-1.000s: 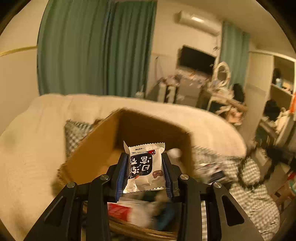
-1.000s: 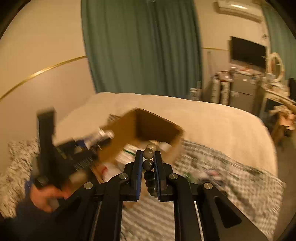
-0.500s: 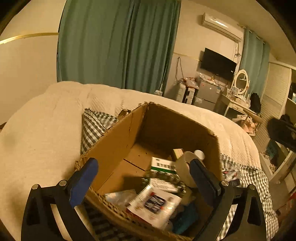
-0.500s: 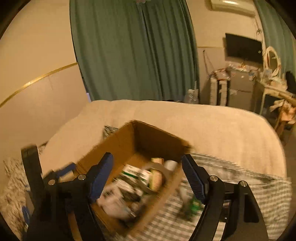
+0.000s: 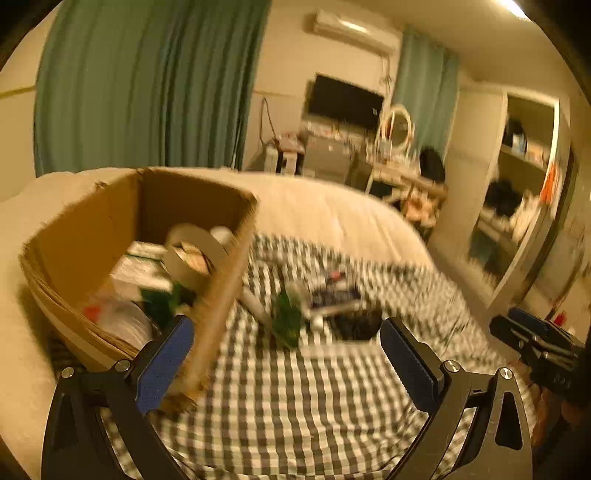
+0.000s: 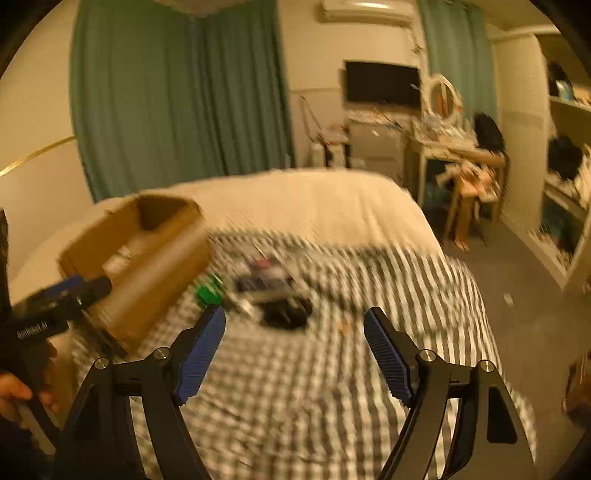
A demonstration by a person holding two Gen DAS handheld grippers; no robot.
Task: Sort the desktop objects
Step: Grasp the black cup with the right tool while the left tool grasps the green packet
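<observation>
Left wrist view: nearest the lens, the left gripper has its jaws spread wide with nothing between the blue pads. Under them lies a black-and-white checked cloth spread over a bed. The right wrist view shows the same for the right gripper: jaws wide apart and empty, held above the cloth.

Just beyond the left jaw stands an open cardboard box, its near wall almost against the pad. It already holds a good heap: a roll of tape, flat white packets and something dark green, blurred. That part of the sorting looks done.

What is left sits on the cloth just beside the box, ahead of both grippers: a small cluster with a green piece, a white tube-like thing, a dark flat packet and a black rounded object. Motion blur keeps me from naming them more closely. By my judgement the task is well past halfway, with only this handful still to lift into the box. In the right wrist view the left tool shows at the left edge, held in a hand.

Farther off, the cream bedcover runs to green curtains. To the right stand a wall-mounted television, an air conditioner above it, a cluttered dressing table with a round mirror, and open shelves.
</observation>
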